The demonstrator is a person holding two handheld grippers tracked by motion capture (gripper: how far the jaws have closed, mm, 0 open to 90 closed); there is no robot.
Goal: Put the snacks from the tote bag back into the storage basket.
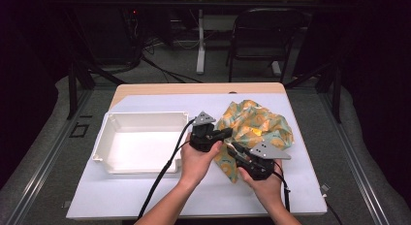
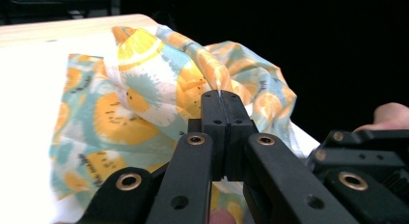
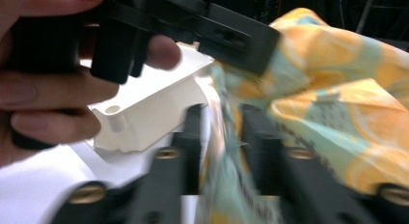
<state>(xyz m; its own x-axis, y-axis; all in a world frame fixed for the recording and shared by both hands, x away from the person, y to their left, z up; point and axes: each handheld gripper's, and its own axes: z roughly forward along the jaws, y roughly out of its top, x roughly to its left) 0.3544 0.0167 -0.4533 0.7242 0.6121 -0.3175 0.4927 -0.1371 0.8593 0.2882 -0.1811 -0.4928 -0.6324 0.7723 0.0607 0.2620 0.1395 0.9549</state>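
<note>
White table sheeting [image 1: 145,196] is stretching out under my forearms, and nearest to me my right gripper [image 1: 238,153] is sitting low at the near edge of the patterned cloth [image 1: 257,125]. Its jaws are standing partly apart with a hanging fold of the cloth [image 3: 219,151] between them, and the pads are not pressing it (the picture is blurred there, so I am judging loosely). A little farther out, my left gripper [image 1: 224,134] is clamping tight on a raised ridge of the same cloth [image 2: 144,84], pinching it at the fabric's left side. From both grippers the cloth is spreading away to the right and back, crumpled, its longer run slanting toward the far right corner. Beyond my left hand [image 1: 194,159] the white tray [image 1: 104,137] is lying empty, so I am judging the left-held edge the nearer one to carry over.
</note>
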